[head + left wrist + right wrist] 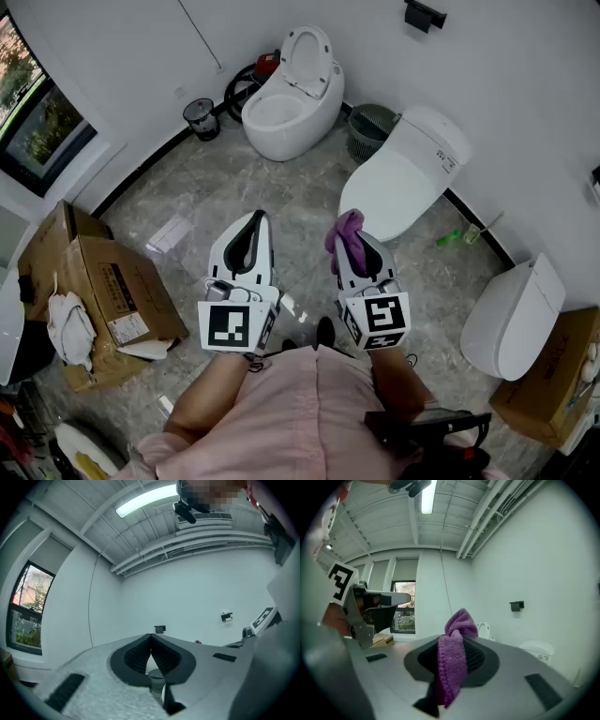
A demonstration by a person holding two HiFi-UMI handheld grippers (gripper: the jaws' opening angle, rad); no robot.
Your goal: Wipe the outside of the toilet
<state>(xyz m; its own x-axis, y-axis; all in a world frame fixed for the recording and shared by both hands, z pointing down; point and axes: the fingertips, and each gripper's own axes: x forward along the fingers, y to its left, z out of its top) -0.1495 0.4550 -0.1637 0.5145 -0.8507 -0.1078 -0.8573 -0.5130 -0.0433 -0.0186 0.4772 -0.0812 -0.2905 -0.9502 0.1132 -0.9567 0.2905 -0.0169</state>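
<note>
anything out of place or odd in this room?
A small green item, perhaps a bottle, lies on the floor by the wall beside the closed toilet. A white cloth hangs over the open cardboard box. Nothing looks spilled.

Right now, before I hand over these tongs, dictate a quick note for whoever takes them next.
Left tongs: shut, empty, held over the floor.
Right tongs: shut on the purple cloth, bunched at the tips.
Closed-lid toilet stands just ahead of the right tongs. Open-lid toilet sits farther back by the wall, and a third toilet is off to the right.
Done: cloth is gripped.
Left: the cloth touches no toilet yet, so bring it to the outer shell and wipe.
</note>
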